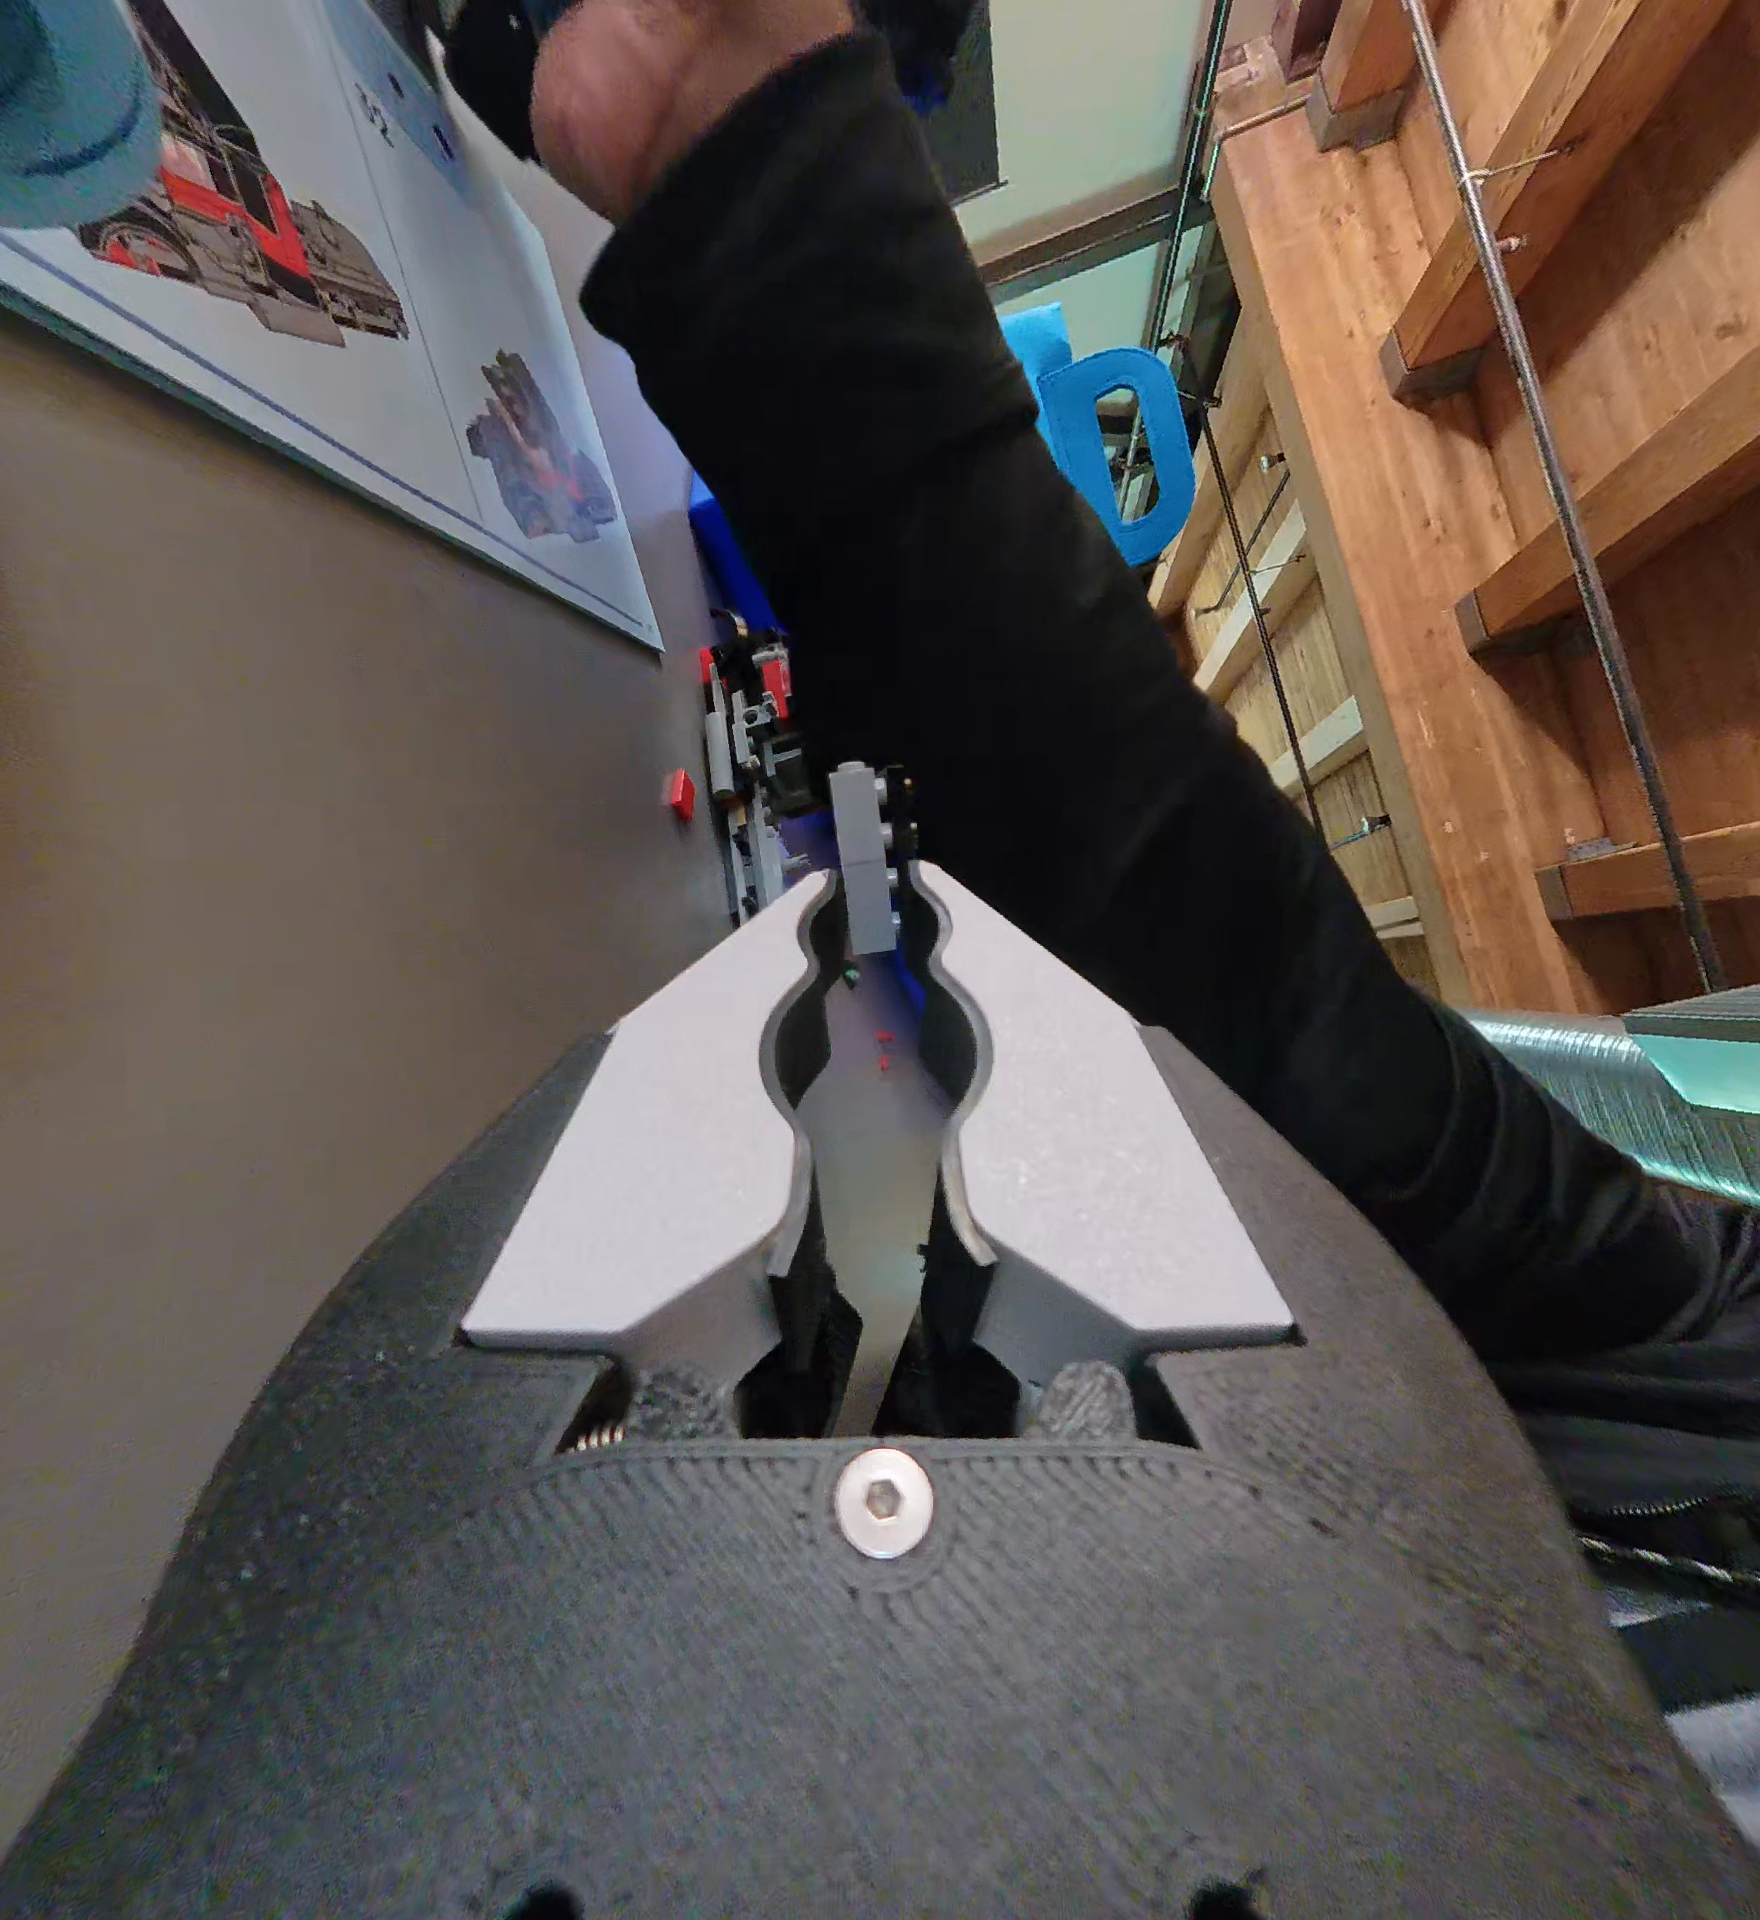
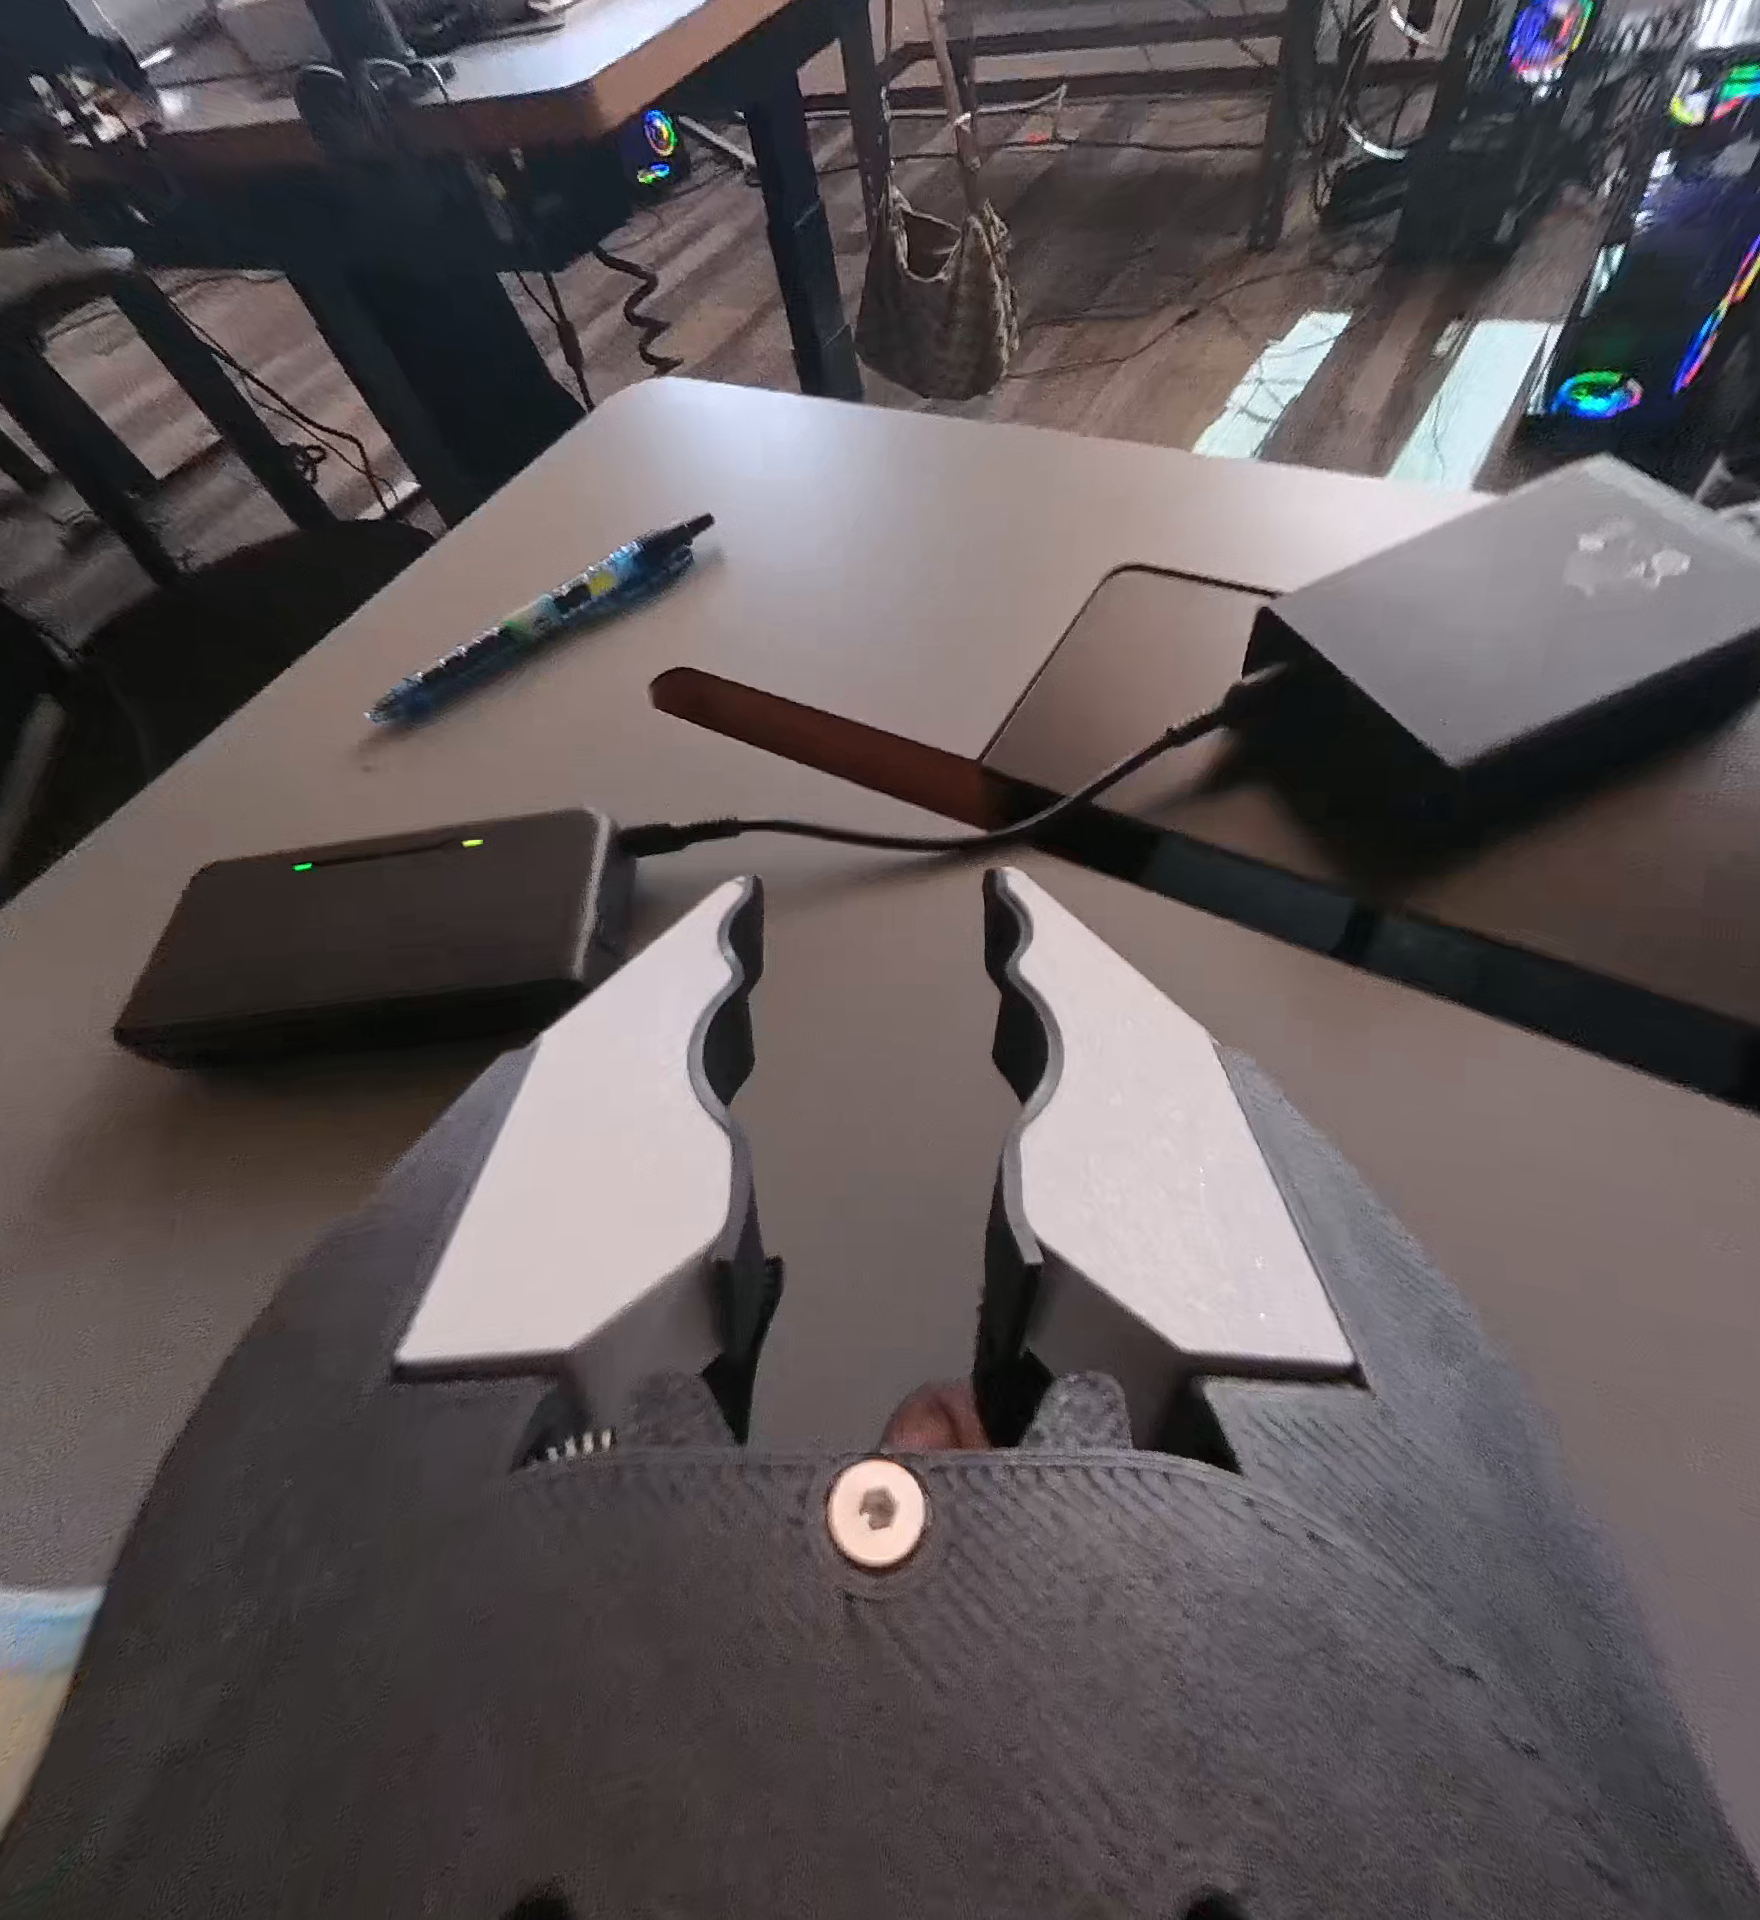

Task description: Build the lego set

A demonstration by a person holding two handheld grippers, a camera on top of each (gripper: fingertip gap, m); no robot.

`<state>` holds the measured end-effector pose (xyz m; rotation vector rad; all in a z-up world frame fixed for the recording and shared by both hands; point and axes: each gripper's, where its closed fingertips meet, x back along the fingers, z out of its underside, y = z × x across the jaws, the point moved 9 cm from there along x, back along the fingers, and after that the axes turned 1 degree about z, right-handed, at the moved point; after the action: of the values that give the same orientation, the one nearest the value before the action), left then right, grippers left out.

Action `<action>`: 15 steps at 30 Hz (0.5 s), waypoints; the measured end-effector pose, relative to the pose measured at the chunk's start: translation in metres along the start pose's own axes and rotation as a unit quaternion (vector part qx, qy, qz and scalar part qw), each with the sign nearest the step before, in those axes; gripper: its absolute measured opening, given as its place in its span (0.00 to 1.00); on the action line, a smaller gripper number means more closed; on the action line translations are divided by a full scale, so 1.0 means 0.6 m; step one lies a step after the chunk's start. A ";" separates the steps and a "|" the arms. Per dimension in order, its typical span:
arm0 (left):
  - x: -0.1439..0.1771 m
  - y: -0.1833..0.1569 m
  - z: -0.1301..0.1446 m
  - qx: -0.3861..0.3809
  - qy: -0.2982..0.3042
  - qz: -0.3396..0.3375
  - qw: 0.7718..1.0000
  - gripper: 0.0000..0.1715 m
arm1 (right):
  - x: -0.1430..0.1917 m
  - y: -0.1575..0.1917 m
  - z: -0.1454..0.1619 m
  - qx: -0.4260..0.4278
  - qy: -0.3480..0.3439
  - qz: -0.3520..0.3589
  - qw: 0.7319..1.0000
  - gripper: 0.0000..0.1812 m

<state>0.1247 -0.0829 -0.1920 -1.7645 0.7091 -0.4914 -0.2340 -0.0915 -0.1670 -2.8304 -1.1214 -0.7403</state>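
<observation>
In the left wrist view my left gripper (image 1: 871, 883) is shut on a grey lego piece (image 1: 868, 862) with black pins on its side, held up off the table. Beyond it lies a part-built lego assembly (image 1: 756, 758) of grey, black and red parts, with a loose red brick (image 1: 681, 792) beside it. An open instruction booklet (image 1: 336, 312) lies on the table further off. A black sleeve (image 1: 959, 571) and hand cross the view above the piece. In the right wrist view my right gripper (image 2: 871, 894) is open and empty above the table.
In the right wrist view a black box with green lights (image 2: 377, 925) lies left of the fingers, cabled to a larger black box (image 2: 1541, 634) at right. A pen (image 2: 543, 613) lies further back. The table edge (image 2: 232, 665) drops off at left. Wooden shelving (image 1: 1582, 416) fills the left view's right side. Left tips to right tips: about 35 cm.
</observation>
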 end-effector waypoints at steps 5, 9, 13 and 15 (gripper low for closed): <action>-0.002 0.000 -0.001 0.000 0.002 0.003 1.000 0.06 | -0.024 0.005 -0.006 0.026 0.019 0.005 0.999 0.24; -0.001 0.000 -0.001 0.001 0.000 0.006 1.000 0.06 | -0.031 0.005 -0.005 0.030 0.035 0.007 0.999 0.24; -0.001 0.000 -0.001 0.002 0.000 0.005 1.000 0.06 | -0.031 0.005 -0.003 0.031 0.037 0.004 0.999 0.25; -0.002 0.000 0.000 0.002 0.002 0.005 1.000 0.06 | -0.030 0.004 -0.002 0.030 0.038 0.002 0.999 0.25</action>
<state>0.1239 -0.0822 -0.1919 -1.7557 0.7190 -0.4885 -0.2443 -0.1050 -0.1730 -2.7306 -1.1067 -0.7926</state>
